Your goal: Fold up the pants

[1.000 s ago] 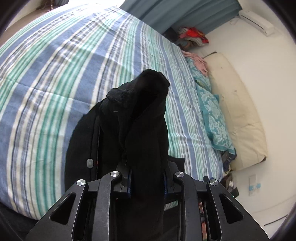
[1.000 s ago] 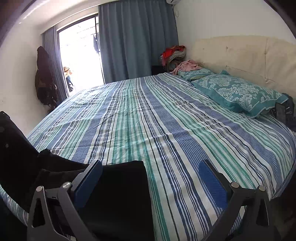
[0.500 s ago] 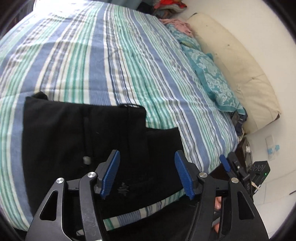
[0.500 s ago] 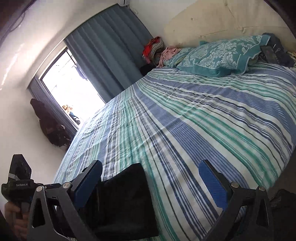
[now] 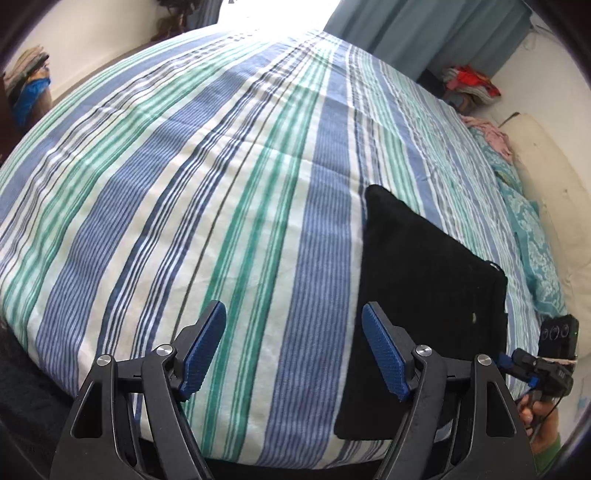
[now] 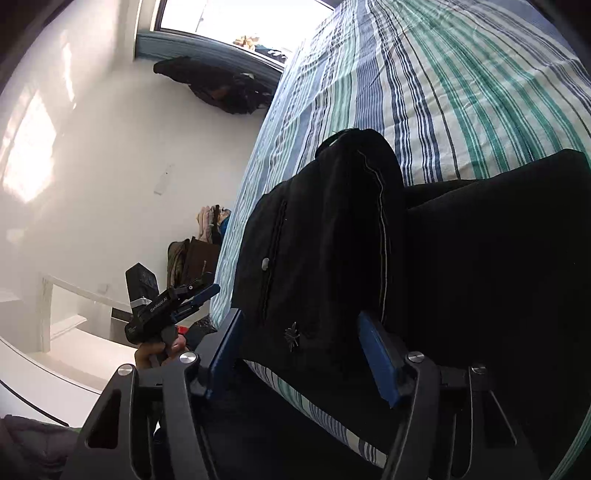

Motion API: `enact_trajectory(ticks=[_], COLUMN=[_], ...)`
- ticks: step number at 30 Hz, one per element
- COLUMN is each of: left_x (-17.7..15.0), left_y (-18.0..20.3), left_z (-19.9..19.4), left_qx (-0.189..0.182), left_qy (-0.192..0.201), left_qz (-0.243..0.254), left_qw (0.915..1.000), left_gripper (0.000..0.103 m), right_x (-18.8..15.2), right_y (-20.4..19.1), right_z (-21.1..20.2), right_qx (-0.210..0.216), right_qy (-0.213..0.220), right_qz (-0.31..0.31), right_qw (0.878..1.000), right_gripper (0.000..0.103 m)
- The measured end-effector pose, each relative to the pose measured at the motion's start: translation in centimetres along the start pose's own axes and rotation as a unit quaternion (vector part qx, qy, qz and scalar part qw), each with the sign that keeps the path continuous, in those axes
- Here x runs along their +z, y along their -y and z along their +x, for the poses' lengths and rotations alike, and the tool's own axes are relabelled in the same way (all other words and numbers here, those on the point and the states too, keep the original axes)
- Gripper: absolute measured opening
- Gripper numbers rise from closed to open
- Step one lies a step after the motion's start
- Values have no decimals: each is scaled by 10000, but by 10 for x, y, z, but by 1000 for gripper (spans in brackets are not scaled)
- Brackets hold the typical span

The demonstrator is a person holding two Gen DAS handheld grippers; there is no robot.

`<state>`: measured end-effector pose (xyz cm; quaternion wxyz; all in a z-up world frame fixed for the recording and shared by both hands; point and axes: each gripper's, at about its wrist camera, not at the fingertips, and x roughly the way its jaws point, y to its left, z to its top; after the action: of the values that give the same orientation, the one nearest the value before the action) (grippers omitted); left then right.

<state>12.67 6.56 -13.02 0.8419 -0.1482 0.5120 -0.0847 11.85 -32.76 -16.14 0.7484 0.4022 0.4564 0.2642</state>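
1. Pants [image 5: 428,280], black, lie folded flat near the foot edge of the bed [image 5: 207,192], on its blue, green and white striped cover.
2. Left gripper [image 5: 293,354] hovers over the bed edge with its blue-padded fingers [image 5: 205,343] spread wide and nothing between them; the folded pants sit just beside its right finger.
3. Right gripper [image 6: 299,350] has its fingers on either side of a raised fold of the pants [image 6: 332,236], which bulges up between the blue pads; whether the pads are pressing the cloth cannot be told.
4. In the right wrist view the left gripper [image 6: 199,295] shows at the bed's edge, held in a hand [image 6: 159,350].
5. Teal pillows [image 5: 532,240] lie along the cream headboard [image 5: 554,192] at the far right, with grey-blue curtains [image 5: 424,29] beyond the bed.
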Motion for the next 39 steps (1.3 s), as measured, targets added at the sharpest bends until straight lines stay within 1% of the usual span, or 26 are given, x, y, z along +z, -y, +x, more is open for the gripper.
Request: enact_trajectory(ticks=[1, 2, 3, 5, 7, 9, 10, 12, 14, 15, 16, 17, 18, 19, 20, 22, 25, 29, 31, 33, 35, 37, 39], left_x=[-4, -8, -10, -12, -12, -10, -10, -11, -13, -14, -14, -14, -14, -13, -13, -13, -12, -13, -14, -16, -18, -21, -25], left_y=[-8, -14, -21, -29, -33, -34, -36, -37, -36, -34, -34, -34, -34, -36, -37, -39, -34, -16, -6, 6, 22, 41, 62], left_z=[3, 7, 10, 16, 15, 13, 14, 16, 17, 17, 17, 16, 16, 15, 14, 11, 5, -2, -6, -8, -9, -8, -7], left_qx=[34, 59, 84, 158, 188, 174, 162, 168, 205, 220, 219, 211, 196, 170, 127, -8, -204, -328, -396, -451, -469, -484, -511], left_qy=[-13, -38, -74, -145, -93, -34, -29, -62, -75, -76, -80, -85, -92, -102, -110, -125, -84, -8, 13, 37, 57, 53, 6], left_qz=[-98, -182, -249, -315, -305, -296, -302, -319, -275, -237, -208, -204, -227, -270, -327, -451, -503, -250, -103, 74, 304, 619, 977], left_qw=[9999, 9998, 9996, 9993, 9993, 9994, 9994, 9993, 9994, 9994, 9995, 9995, 9995, 9994, 9993, 9989, 9985, 9991, 9992, 9989, 9984, 9969, 9939], left_gripper=[78, 78, 78, 78, 78, 78, 78, 78, 78, 78, 78, 78, 78, 78, 78, 78, 78, 78, 78, 78, 78, 78, 78], right_x=[3, 6, 7, 8, 8, 6, 7, 7, 2, 1, 1, 0, 1, 3, 4, 5, 10, 4, -2, -10, -17, -23, -33], right_y=[-1, -1, 1, 1, -2, -7, -5, 4, 5, 1, -5, -13, -22, -33, -46, -73, -105, -118, -112, -93, -63, -24, 16], right_z=[4, 8, 13, 24, 34, 38, 41, 55, 66, 70, 73, 75, 74, 70, 63, 45, 16, -21, -38, -52, -61, -58, -52], right_qx=[-297, -480, -501, -416, -17, 237, 246, 47, 79, 54, 13, -81, -171, -119, -47, -63, -135, -293, -465, -665, -950, -1433, -1788], right_qy=[-111, -230, -371, -634, -858, -873, -884, -973, -913, -865, -804, -750, -702, -593, -480, -274, -113, 74, 158, 212, 169, -2, -157], right_qz=[-98, -166, -165, -152, -123, -103, -15, 262, 432, 417, 387, 299, 151, 13, -107, -391, -755, -918, -866, -692, -469, -288, 25], right_qw=[9994, 9984, 9979, 9970, 9962, 9958, 9958, 9949, 9949, 9954, 9960, 9967, 9973, 9982, 9988, 9988, 9970, 9953, 9950, 9952, 9942, 9893, 9838], right_gripper=[62, 62, 62, 62, 60, 60, 60, 60, 58, 58, 55, 38, 27, 20, 17, 16, 15, 15, 15, 15, 15, 15, 15])
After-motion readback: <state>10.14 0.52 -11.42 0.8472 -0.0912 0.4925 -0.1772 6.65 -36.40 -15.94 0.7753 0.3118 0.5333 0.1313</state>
